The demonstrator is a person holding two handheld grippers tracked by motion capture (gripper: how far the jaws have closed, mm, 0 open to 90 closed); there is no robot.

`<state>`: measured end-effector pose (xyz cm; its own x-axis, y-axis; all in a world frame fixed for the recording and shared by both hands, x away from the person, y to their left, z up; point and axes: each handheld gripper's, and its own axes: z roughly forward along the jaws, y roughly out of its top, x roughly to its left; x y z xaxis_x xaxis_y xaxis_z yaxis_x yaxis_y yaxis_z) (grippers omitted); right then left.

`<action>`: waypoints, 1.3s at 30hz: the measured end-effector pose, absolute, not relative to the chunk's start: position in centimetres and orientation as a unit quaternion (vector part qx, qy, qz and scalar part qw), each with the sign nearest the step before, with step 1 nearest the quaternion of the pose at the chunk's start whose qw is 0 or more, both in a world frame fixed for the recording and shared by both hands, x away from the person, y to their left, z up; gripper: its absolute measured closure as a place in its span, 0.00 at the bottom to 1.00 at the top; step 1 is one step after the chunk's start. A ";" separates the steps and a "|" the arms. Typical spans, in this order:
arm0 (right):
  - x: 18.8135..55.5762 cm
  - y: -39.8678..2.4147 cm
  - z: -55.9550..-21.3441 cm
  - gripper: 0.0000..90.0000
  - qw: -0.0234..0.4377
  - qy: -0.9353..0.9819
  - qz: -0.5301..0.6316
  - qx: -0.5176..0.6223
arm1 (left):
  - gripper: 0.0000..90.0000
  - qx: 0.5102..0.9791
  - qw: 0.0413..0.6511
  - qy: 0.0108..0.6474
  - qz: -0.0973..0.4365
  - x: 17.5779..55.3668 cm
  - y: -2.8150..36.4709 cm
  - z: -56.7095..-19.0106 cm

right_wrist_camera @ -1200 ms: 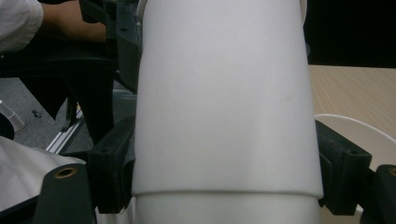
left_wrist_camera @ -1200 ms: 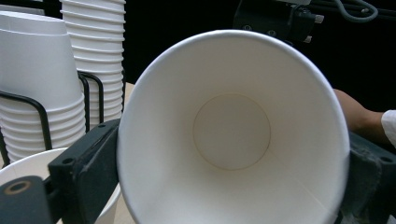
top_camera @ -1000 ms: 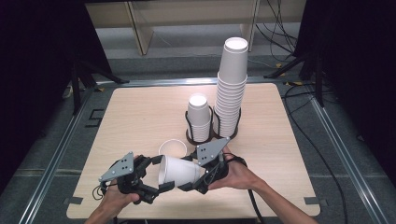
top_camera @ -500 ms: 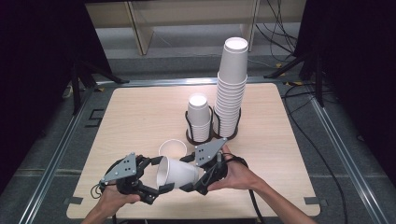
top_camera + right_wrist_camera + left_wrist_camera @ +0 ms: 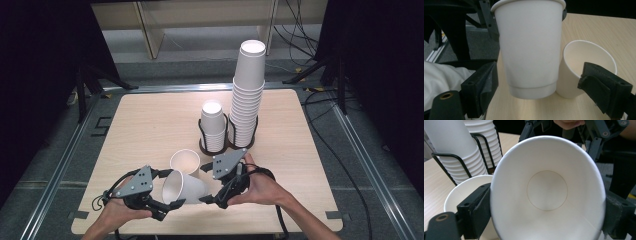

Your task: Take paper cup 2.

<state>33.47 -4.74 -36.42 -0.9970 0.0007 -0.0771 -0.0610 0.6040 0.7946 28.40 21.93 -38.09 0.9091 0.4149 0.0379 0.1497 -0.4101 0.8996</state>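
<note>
- Cup [image 5: 184, 186] lies sideways, pinched at its rim by left gripper [image 5: 167, 206], whose jaws have just closed on it.
- Right gripper [image 5: 214, 199] spread around its base.
- Second cup [image 5: 185, 162] awaits on table [image 5: 145, 125].

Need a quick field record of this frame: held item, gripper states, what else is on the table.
held item: paper cup, on its side, mouth toward the left gripper
left gripper: jaws have just been closing, now clamped on the cup's rim
right gripper: jaws open, either side of the cup's base, not pressing
loose cup: upright on the table, behind the held one
wire rack: short stack and tall stack
</note>
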 end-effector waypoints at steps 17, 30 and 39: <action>33.0 -2.3 -37.7 0.17 0.039 0.910 0.412 -0.039 | 0.13 0.866 0.456 0.146 0.146 28.3 21.1 -36.6; 33.1 -1.3 -38.4 0.18 0.025 0.911 0.410 -0.037 | 0.13 0.871 0.452 0.132 0.142 28.4 20.2 -36.4; 33.3 -1.2 -38.7 0.23 0.014 0.908 0.418 -0.033 | 0.13 0.870 0.453 0.131 0.142 28.4 20.2 -36.4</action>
